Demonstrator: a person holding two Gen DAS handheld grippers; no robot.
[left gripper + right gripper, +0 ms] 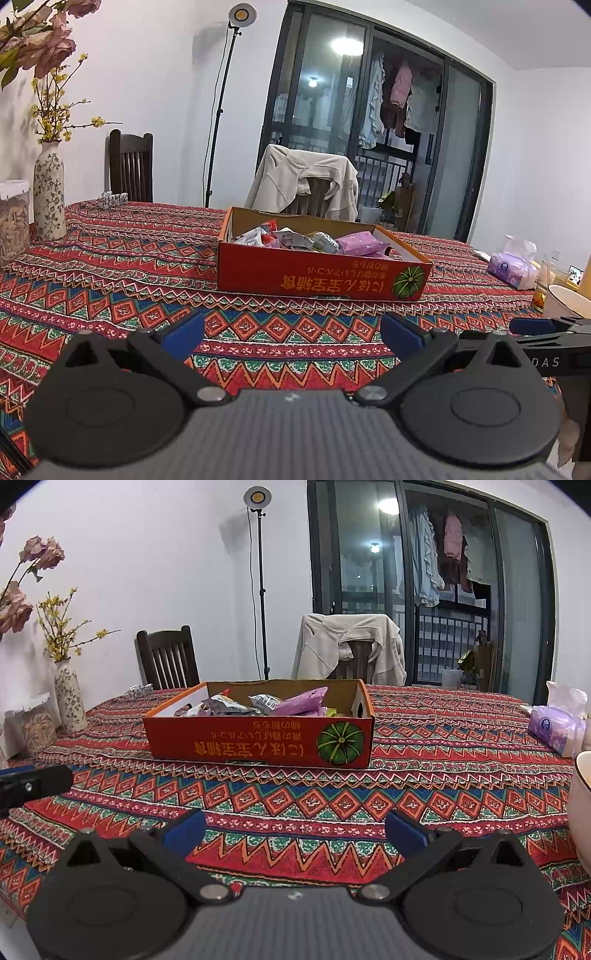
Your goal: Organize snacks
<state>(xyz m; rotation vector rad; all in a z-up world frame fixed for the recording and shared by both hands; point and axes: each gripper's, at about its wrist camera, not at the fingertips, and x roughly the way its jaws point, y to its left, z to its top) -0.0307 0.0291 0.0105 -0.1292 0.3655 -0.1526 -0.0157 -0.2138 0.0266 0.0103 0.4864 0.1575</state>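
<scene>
Counter (110, 266) fills the lower half of both views, covered in a red, teal and orange zigzag-pattern cloth.

Glass balcony doors (373, 122) at far right, dark frames, laundry hanging behind the panes.

Two chairs on the far side: a dark wooden one (166, 657) to the left, another draped with a cream jacket (351, 646) further right. Light stand (258, 590) between them, lamp head lit.

Red cardboard box (258, 742) sits mid-counter, open top, printed text and a green pumpkin picture on its near wall. Snacks lie inside in a loose heap: a purple packet (299, 701) toward the right end, grey-and-white wrappers (229, 703) beside it, red-and-white packets (258, 234) toward the left end. Exact count cannot be told.

Floral vase (50, 192) with yellow sprigs at far left, a clear jar (13, 221) just beside it. Purple tissue pack (554, 727) at the right edge. White bowl (565, 299) near right, partly cut off.

Left gripper (291, 332) hovers low over the near cloth, jaws spread wide, nothing between them. Right gripper (295, 829) alongside, same height, jaws likewise released and empty. Both well short of the box.
</scene>
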